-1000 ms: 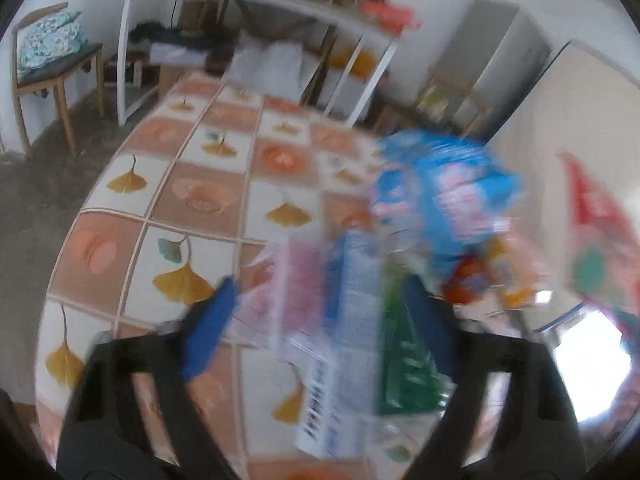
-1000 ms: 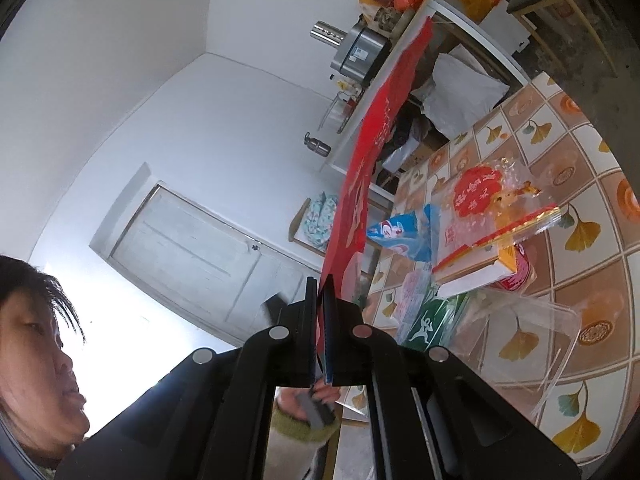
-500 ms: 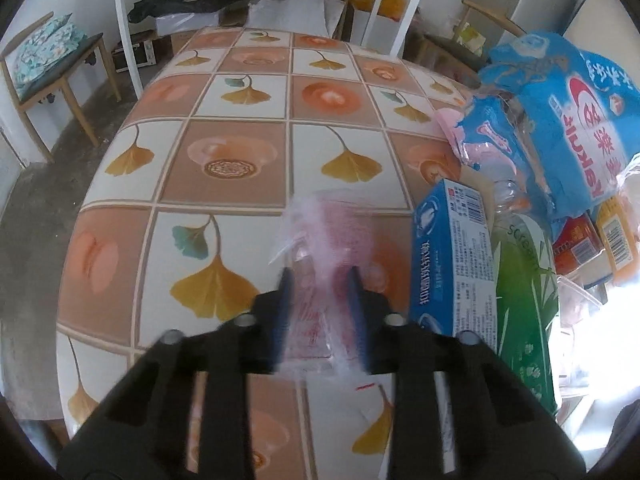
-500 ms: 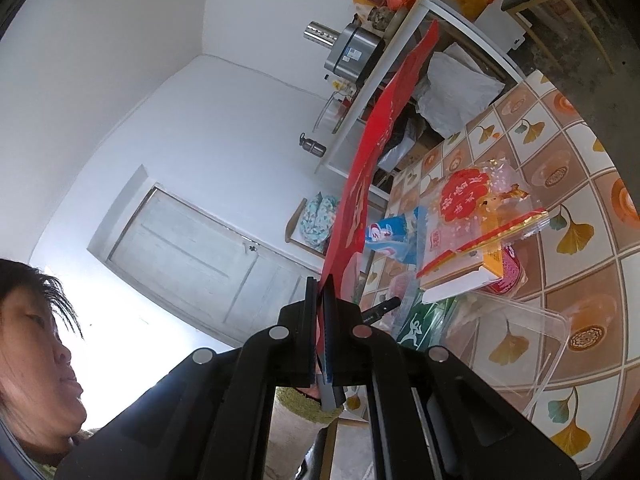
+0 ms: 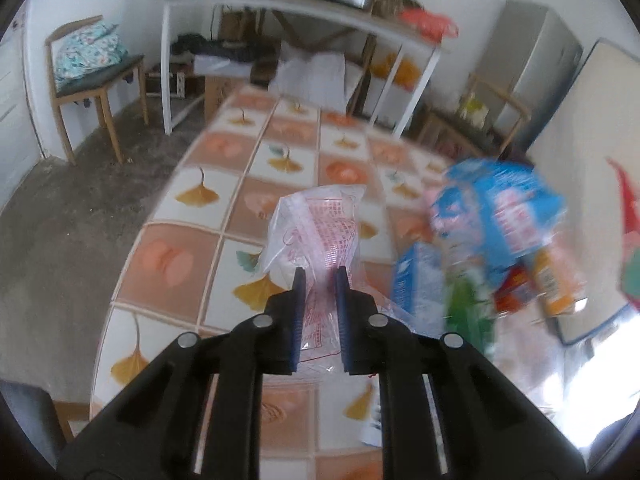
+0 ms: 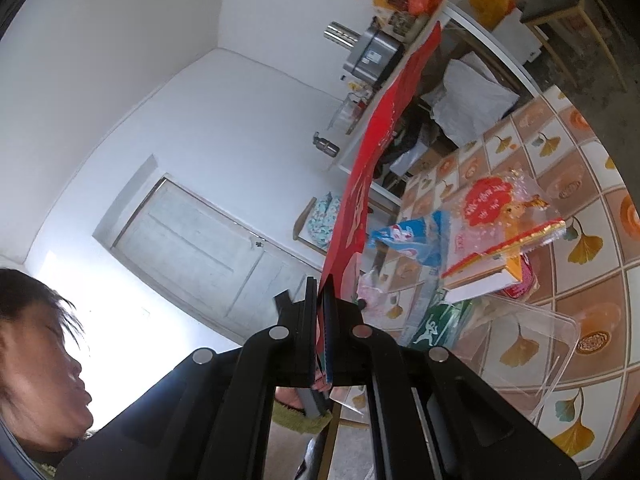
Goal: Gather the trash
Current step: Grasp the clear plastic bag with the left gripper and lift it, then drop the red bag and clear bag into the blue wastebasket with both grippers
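My left gripper (image 5: 320,276) has its jaws closing on a crumpled clear plastic bag with red print (image 5: 320,220). The pads pinch the bag's lower part and it hangs above the tiled table (image 5: 192,256). To its right lies a blurred heap of trash: a blue pack (image 5: 508,208), a blue box (image 5: 416,276) and a green packet (image 5: 468,312). My right gripper (image 6: 319,284) is shut on the edge of a big red bag (image 6: 384,120), which stands up from the jaws. The right wrist view shows the heap with a blue pack (image 6: 412,236) and a red-printed clear packet (image 6: 484,204).
A clear plastic tray (image 6: 532,336) lies on the table near the heap. A wooden chair (image 5: 88,76) and a white shelf table (image 5: 280,8) stand beyond the table's far end. A person's head is at the lower left of the right wrist view.
The left jaws went from wide open to pinching the clear bag, then rose and pulled back with it off the table. The right gripper stayed shut on the red bag.
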Demonstrator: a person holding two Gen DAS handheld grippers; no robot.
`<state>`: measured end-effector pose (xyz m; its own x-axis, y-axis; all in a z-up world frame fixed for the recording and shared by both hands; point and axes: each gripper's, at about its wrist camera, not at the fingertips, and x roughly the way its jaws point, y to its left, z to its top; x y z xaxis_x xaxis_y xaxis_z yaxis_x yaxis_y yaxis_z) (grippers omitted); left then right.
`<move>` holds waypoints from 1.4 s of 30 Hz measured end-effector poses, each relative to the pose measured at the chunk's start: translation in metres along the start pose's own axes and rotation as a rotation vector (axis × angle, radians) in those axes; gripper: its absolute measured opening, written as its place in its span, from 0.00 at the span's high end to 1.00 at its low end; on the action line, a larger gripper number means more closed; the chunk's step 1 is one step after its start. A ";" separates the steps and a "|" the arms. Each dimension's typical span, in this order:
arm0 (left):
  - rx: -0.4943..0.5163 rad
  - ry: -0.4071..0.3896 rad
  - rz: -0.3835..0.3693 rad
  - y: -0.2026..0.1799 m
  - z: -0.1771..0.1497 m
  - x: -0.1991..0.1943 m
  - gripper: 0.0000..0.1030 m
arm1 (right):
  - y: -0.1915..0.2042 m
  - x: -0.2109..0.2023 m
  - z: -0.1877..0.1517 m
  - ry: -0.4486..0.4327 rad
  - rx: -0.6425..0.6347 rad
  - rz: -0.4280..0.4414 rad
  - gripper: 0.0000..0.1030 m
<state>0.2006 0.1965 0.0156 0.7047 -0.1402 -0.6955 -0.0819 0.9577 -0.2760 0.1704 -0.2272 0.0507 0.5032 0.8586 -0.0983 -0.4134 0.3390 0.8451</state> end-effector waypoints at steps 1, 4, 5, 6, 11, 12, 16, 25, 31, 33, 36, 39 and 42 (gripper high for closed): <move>-0.007 -0.016 -0.007 -0.004 0.000 -0.008 0.87 | 0.002 -0.002 0.000 0.000 -0.006 0.004 0.97; -0.020 -0.085 -0.051 -0.024 -0.008 -0.041 0.87 | 0.009 -0.006 0.002 0.010 -0.018 -0.005 0.97; -0.022 -0.099 -0.066 -0.030 -0.010 -0.047 0.87 | 0.010 -0.008 0.002 0.014 -0.019 -0.010 0.97; -0.022 -0.113 -0.088 -0.039 -0.013 -0.056 0.87 | 0.012 -0.010 0.003 0.017 -0.019 -0.014 0.97; 0.021 -0.116 -0.183 -0.087 -0.031 -0.074 0.87 | 0.020 -0.034 -0.002 -0.017 -0.032 -0.029 0.97; 0.037 -0.113 -0.194 -0.095 -0.033 -0.074 0.87 | 0.020 -0.040 -0.005 -0.028 -0.033 -0.033 0.97; 0.108 -0.098 -0.257 -0.138 -0.039 -0.076 0.87 | 0.017 -0.071 -0.014 -0.081 -0.023 -0.050 0.97; 0.279 -0.016 -0.402 -0.258 -0.050 -0.057 0.87 | -0.005 -0.177 -0.035 -0.280 0.006 -0.152 0.97; 0.435 0.129 -0.492 -0.360 -0.057 -0.027 0.87 | -0.034 -0.262 -0.060 -0.456 0.061 -0.306 0.97; 0.509 0.216 -0.521 -0.406 -0.065 -0.007 0.87 | -0.044 -0.285 -0.068 -0.497 0.081 -0.363 0.97; 0.605 0.300 -0.514 -0.464 -0.083 0.024 0.87 | -0.064 -0.310 -0.073 -0.536 0.116 -0.449 0.97; 0.686 0.387 -0.484 -0.514 -0.106 0.064 0.87 | -0.091 -0.319 -0.072 -0.539 0.155 -0.540 0.97; 0.730 0.471 -0.441 -0.549 -0.127 0.107 0.87 | -0.128 -0.318 -0.066 -0.506 0.210 -0.611 0.97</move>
<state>0.2320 -0.3765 0.0087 0.2008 -0.4577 -0.8662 0.6905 0.6933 -0.2063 0.0129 -0.5183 -0.0606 0.8957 0.2512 -0.3670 0.1703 0.5685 0.8049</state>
